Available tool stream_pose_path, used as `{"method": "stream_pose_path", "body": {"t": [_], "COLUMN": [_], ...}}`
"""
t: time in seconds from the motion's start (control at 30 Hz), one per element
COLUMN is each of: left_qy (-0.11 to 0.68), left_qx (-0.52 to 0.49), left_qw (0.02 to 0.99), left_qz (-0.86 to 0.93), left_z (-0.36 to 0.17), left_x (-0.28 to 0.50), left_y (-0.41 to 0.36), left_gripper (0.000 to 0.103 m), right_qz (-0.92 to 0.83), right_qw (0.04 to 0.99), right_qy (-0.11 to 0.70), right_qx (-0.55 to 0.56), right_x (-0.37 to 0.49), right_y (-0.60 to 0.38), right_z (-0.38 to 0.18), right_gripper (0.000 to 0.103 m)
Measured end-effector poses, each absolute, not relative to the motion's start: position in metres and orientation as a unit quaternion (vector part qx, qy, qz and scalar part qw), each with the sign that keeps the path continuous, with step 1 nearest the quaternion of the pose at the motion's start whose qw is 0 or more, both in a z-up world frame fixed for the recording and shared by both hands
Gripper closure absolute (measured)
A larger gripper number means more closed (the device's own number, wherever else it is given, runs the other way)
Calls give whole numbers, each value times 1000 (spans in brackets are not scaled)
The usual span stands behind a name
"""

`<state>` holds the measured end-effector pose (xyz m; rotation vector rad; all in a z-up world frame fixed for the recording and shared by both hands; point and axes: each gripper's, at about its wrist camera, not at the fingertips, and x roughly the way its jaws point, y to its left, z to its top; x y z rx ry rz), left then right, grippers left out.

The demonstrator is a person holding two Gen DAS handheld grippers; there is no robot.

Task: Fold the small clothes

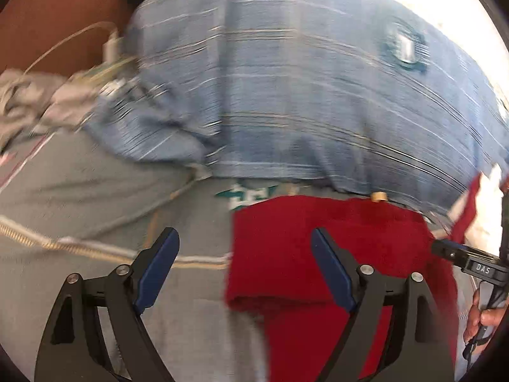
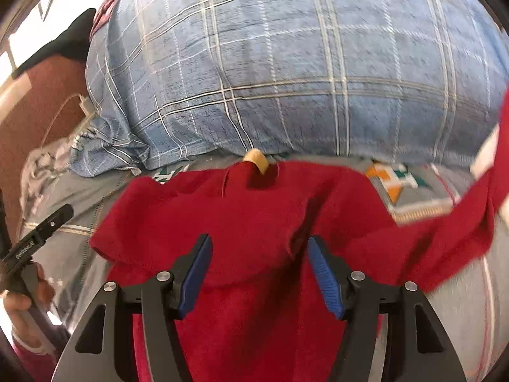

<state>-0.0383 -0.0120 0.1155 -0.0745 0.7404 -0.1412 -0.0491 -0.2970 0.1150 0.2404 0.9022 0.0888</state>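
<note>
A small red garment [image 1: 318,254] lies on a grey bed sheet [image 1: 95,191], partly folded, with a tan neck label [image 2: 256,159] at its far edge. In the right wrist view the red garment [image 2: 254,222] spreads wide, one sleeve [image 2: 477,207] out to the right. My left gripper [image 1: 245,242] is open and empty, hovering over the garment's left edge. My right gripper [image 2: 259,248] is open and empty above the garment's middle. The left gripper also shows at the left of the right wrist view [image 2: 41,232], and the right gripper at the right of the left wrist view [image 1: 461,254].
A large blue plaid pillow [image 2: 286,63] lies just behind the garment. Crumpled grey cloth [image 1: 31,102] and a white charger cable [image 1: 109,44] lie at the far left by a brown headboard [image 1: 47,16]. The sheet has a teal and orange pattern [image 2: 404,184].
</note>
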Motion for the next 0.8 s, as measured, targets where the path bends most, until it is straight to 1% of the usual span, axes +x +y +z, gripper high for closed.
{"method": "stream_pose_path", "body": {"t": [0.03,0.07,0.1,0.13,0.17,0.27,0.4,0.47,0.53,0.57,0.63,0.7,0.73,0.77,0.8], "left_qy": [367,374,378,382,383,378,367,373,383,395,413,419,423,428,437], "left_qx": [-46,-57,-65,-72,-73,-69,-69,-71,-71,-66,-65,-69,-67,-66,-68], "left_qw": [927,924,921,920,919,921,926,923,918,913,904,900,898,896,891], "left_qz": [-63,-61,-61,-61,-60,-60,-60,-63,-72,-72,-85,-96,-98,-101,-106], "left_z": [112,107,104,101,99,100,102,98,90,83,75,69,66,62,58], "left_x": [-37,-35,-35,-34,-34,-36,-28,-24,-20,-17,-16,-16,-15,-13,-9], "left_y": [-8,-5,0,1,0,-4,-4,-9,-18,-22,-26,-26,-27,-27,-28], "left_gripper": [18,18,18,18,18,18,18,18,18,18,18,18,18,18,18], "right_qz": [32,27,24,17,10,12,-30,-45,-50,-55,-59,-56,-49,-41,-42], "right_qw": [888,883,875,871,870,884,911,907,894,886,878,883,886,891,895], "right_qy": [447,461,477,485,488,461,409,416,440,456,469,458,451,439,430], "right_qx": [99,89,82,74,65,70,41,43,63,65,69,86,98,110,114], "right_x": [-42,-35,-27,-23,-20,-31,-54,-53,-46,-44,-44,-54,-58,-62,-66], "right_y": [-293,-290,-286,-285,-285,-295,-306,-315,-327,-329,-332,-337,-340,-342,-344], "right_z": [111,106,98,93,90,105,134,131,114,105,98,104,109,116,122], "right_gripper": [40,49,60,85,95,96,96,95,95,94,86,66,45,35,35]}}
